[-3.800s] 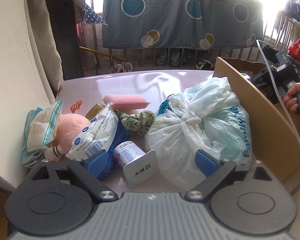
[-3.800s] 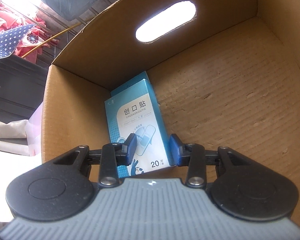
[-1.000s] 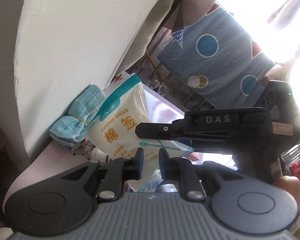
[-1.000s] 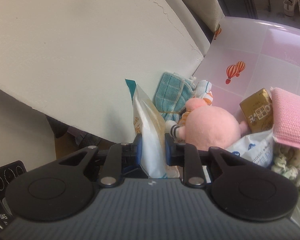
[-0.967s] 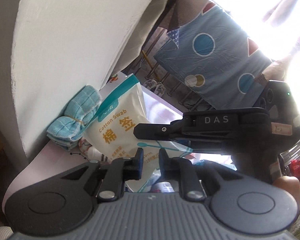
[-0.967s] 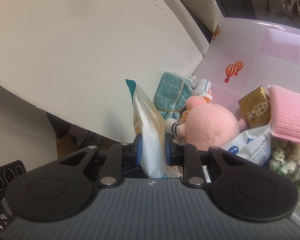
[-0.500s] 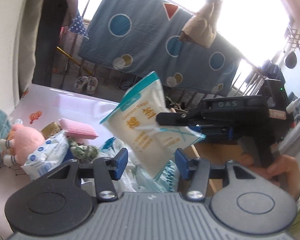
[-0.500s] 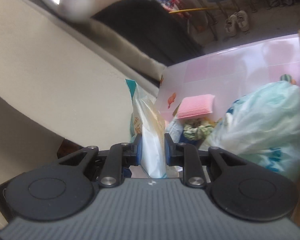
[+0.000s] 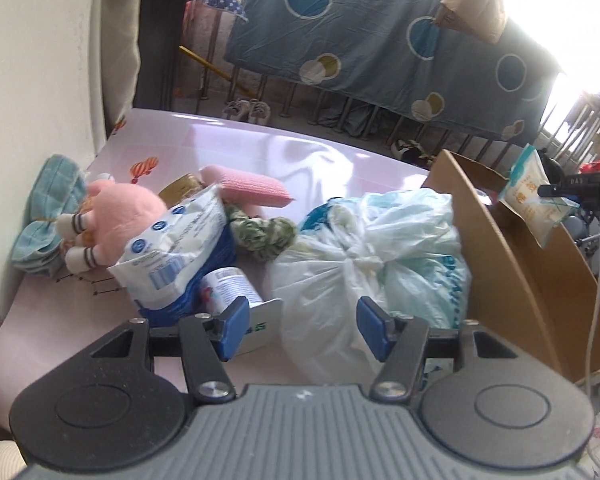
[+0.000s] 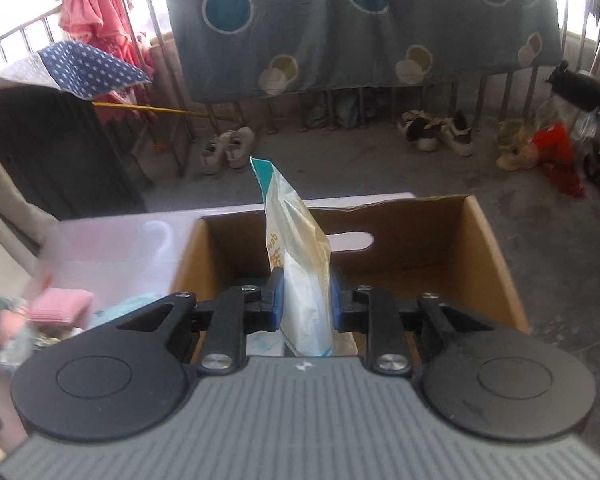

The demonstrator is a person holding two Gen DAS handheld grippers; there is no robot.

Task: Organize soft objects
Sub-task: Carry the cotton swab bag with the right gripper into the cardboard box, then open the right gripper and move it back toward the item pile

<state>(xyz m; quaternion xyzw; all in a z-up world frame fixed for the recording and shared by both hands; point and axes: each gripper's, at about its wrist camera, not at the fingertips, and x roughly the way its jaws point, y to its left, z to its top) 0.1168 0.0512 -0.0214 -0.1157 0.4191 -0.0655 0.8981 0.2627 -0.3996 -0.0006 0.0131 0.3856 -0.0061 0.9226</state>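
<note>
My right gripper (image 10: 306,300) holds a white cotton swab bag (image 10: 300,264) upright above the open cardboard box (image 10: 492,264); its jaws are opening with the pads still against the bag. In the left wrist view that bag (image 9: 534,200) hangs over the box (image 9: 496,248) at the right edge. My left gripper (image 9: 302,320) is still opening, nothing gripped, low over the pile on the pink table (image 9: 260,148). In front of it lies a knotted white plastic bag (image 9: 360,248). Left of that are a pink plush (image 9: 120,216), a wipes packet (image 9: 176,248), a pink sponge (image 9: 244,188), a green scrunchie (image 9: 264,232) and a teal cloth (image 9: 48,200).
A yogurt cup (image 9: 228,288) lies on its side by my left fingertip. A small gold carton (image 9: 180,186) sits behind the wipes. A white wall (image 9: 40,60) bounds the table's left side. Beyond the table are a railing with a blue spotted sheet (image 10: 360,20) and shoes (image 10: 228,148) on the floor.
My left gripper let go of the cotton swab bag and opened, swinging back toward the pile. The right gripper carried the bag rightward from the wall to above the box.
</note>
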